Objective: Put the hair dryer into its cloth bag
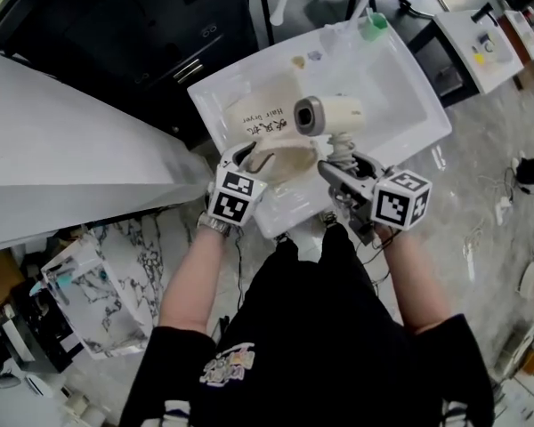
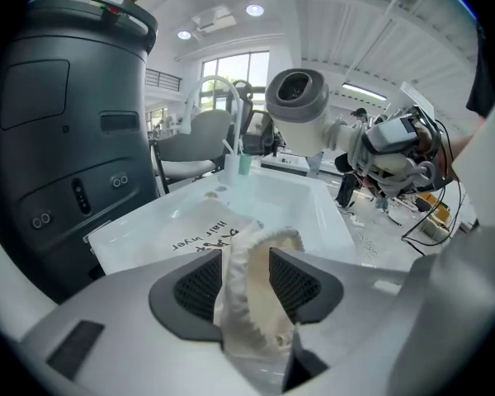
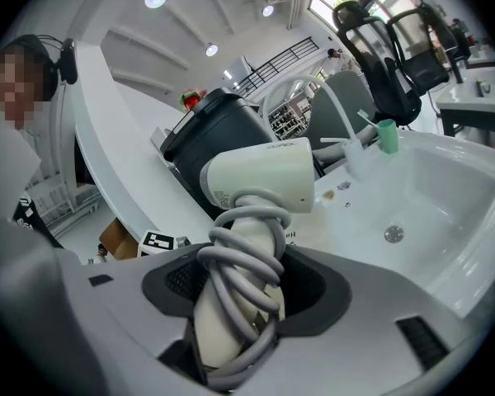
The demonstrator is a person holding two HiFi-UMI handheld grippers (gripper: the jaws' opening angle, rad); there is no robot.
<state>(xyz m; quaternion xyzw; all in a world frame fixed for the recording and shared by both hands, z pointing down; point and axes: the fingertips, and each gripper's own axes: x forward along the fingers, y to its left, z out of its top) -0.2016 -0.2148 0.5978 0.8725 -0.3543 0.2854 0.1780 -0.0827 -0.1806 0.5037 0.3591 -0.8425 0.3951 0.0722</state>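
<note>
Our left hand-held gripper (image 2: 246,258) is at the front edge of the sink (image 1: 400,96). Its jaws stand quite wide. The ruffled rim of the cloth bag (image 1: 262,118) sits between them and brushes one pad, but the jaws are not squeezing it. The rest of the bag lies in the left part of the sink, black writing up. Our right hand-held gripper (image 3: 243,262) is clamped on the handle of the hair dryer (image 1: 334,114), with the gray cord (image 3: 246,242) wound round that handle. The hair dryer is up over the middle of the sink, just beside the bag.
</note>
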